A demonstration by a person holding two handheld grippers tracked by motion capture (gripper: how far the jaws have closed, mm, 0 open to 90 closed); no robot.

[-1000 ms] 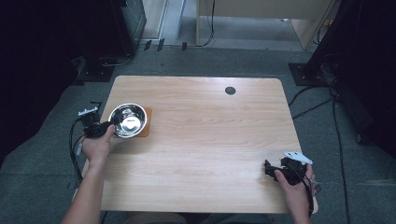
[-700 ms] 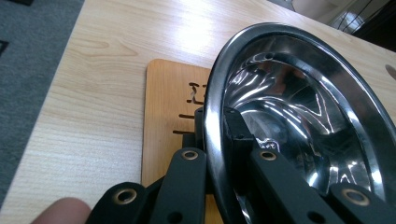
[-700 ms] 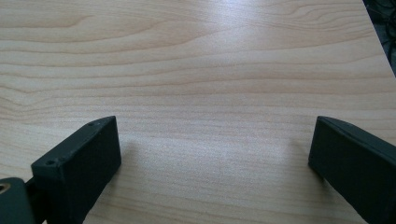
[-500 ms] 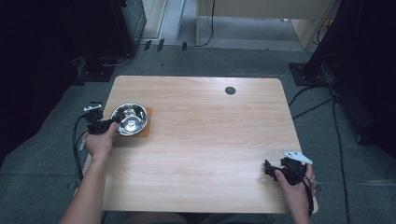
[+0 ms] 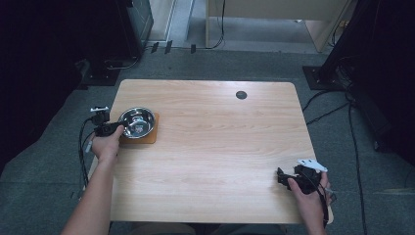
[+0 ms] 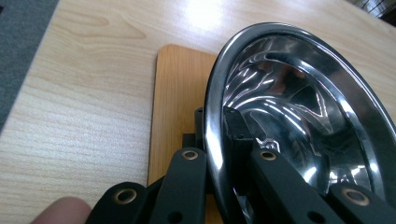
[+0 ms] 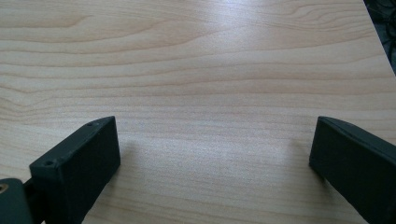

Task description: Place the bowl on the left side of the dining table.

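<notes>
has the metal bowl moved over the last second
Yes, slightly. The metal bowl, rim clamped by the left gripper, has shifted a little toward the table's far edge, along with the wooden coaster.

Bowl: cut off by the right and bottom edges of the left gripper view; its underside is hidden.
Wooden board: mostly covered by the bowl near the table's left edge; its far side is hidden.
Left gripper: jaw tips straddle the bowl rim, the contact partly hidden behind it.
Right gripper: both jaws cut off by the bottom edge and corners of the right gripper view.
</notes>
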